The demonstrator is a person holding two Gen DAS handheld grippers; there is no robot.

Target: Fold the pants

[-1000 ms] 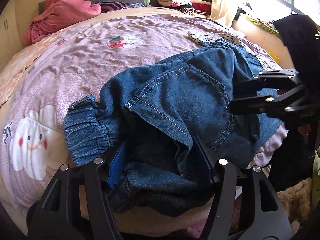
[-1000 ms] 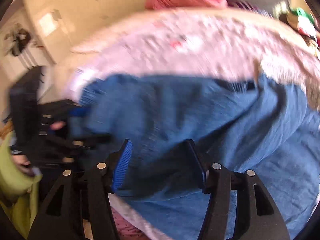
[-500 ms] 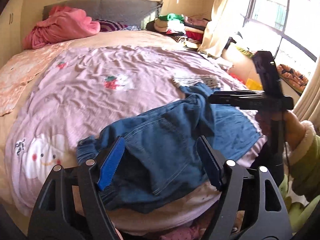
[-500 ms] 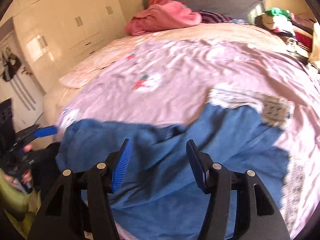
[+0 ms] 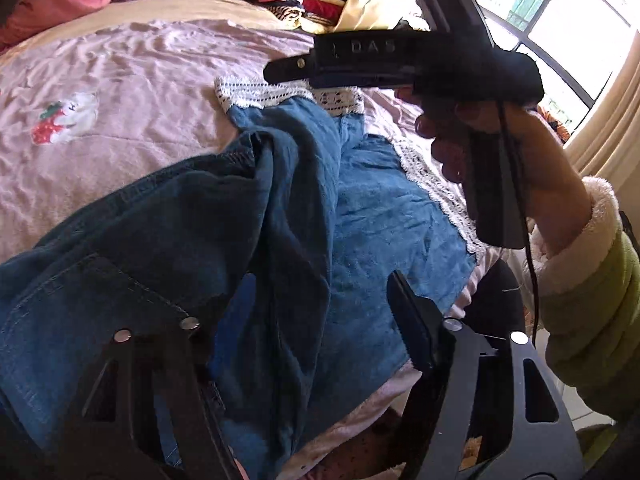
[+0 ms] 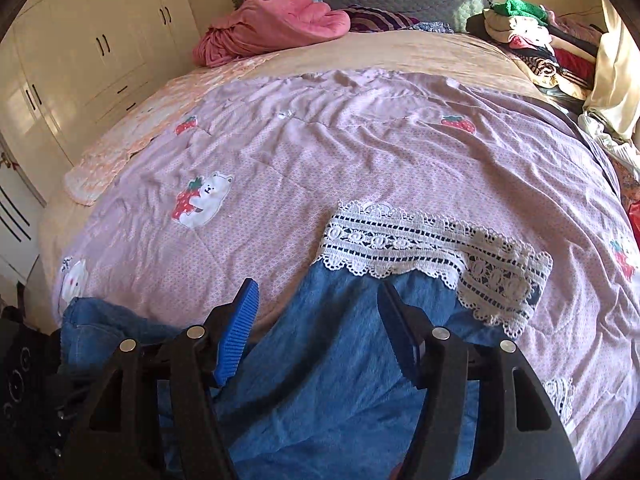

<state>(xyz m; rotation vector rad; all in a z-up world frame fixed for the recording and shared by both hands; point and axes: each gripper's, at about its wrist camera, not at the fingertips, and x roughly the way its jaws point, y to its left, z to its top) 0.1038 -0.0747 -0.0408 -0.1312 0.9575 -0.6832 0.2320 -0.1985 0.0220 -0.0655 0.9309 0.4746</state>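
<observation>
Denim pants now bunch lower left; your left gripper closes around them, right gripper opens, empty, so the fold needs redoing.

Right tool opening above denim pants, lace hem on pink quilt.

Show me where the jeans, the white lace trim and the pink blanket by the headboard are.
jeans (image 6: 340, 360): right wrist view, on the lighter blue leg between the gripper fingers.
white lace trim (image 6: 420, 240): right wrist view, middle of the lace band.
pink blanket (image 6: 272, 28): right wrist view, centre of the bunched heap.
</observation>
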